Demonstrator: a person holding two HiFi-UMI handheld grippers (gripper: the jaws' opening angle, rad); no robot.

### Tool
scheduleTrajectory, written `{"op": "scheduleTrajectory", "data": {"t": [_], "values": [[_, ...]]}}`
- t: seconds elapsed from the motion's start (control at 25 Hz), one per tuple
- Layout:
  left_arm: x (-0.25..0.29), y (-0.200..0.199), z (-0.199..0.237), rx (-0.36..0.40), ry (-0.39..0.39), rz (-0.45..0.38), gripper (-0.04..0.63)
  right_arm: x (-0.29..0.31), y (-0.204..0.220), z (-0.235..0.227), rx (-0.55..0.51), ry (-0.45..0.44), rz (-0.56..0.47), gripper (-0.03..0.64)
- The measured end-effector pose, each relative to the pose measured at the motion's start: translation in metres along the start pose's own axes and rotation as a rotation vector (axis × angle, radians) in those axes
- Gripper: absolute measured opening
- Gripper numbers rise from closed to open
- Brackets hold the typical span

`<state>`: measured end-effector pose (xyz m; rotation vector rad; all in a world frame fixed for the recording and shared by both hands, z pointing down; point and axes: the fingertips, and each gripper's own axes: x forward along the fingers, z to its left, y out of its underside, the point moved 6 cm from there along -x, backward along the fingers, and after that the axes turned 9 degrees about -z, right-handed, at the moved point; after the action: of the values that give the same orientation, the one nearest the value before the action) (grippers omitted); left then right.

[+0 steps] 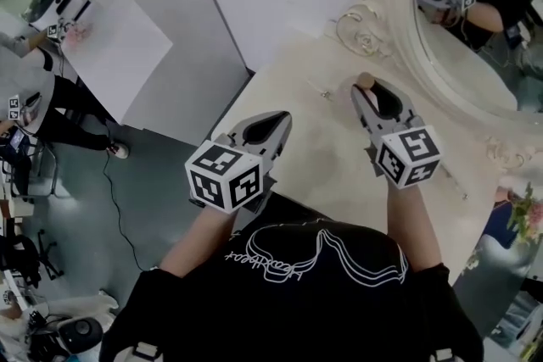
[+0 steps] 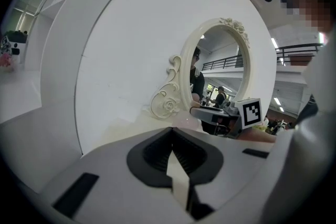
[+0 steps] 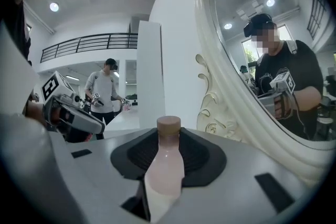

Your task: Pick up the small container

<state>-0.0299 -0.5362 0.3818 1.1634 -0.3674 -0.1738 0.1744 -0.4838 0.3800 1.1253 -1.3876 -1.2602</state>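
Note:
The small container (image 3: pixel 164 165) is a slim pale pink bottle with a tan cap. It stands upright between the jaws of my right gripper (image 3: pixel 168 140), which is shut on it. In the head view only its cap (image 1: pixel 366 81) shows, at the tip of the right gripper (image 1: pixel 373 94), held above the cream table (image 1: pixel 314 153) close to the mirror. My left gripper (image 1: pixel 276 125) hovers over the table's left edge with its jaws closed together and nothing between them; in its own view the left gripper (image 2: pixel 171 137) shows the pads meeting.
An ornate white oval mirror (image 1: pixel 462 68) stands at the back right of the table, its carved scroll foot (image 1: pixel 361 30) near the right gripper. A tiny item (image 1: pixel 325 95) lies on the tabletop. Pink flowers (image 1: pixel 528 214) sit at the right. Grey floor drops off to the left.

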Motion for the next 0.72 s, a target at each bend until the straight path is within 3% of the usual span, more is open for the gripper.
{"op": "scheduleTrajectory", "data": {"t": [0.32,0.72], "values": [[-0.02,0.002,-0.049,0.033,0.034,-0.038,0.005,-0.065,-0.021,0.031,0.068,-0.071,-0.014,0.126],[-0.031,-0.005,-0.088,0.08,0.049,-0.089,0.005,-0.117,-0.03,0.054,0.018,-0.123,-0.037,0.127]]}}
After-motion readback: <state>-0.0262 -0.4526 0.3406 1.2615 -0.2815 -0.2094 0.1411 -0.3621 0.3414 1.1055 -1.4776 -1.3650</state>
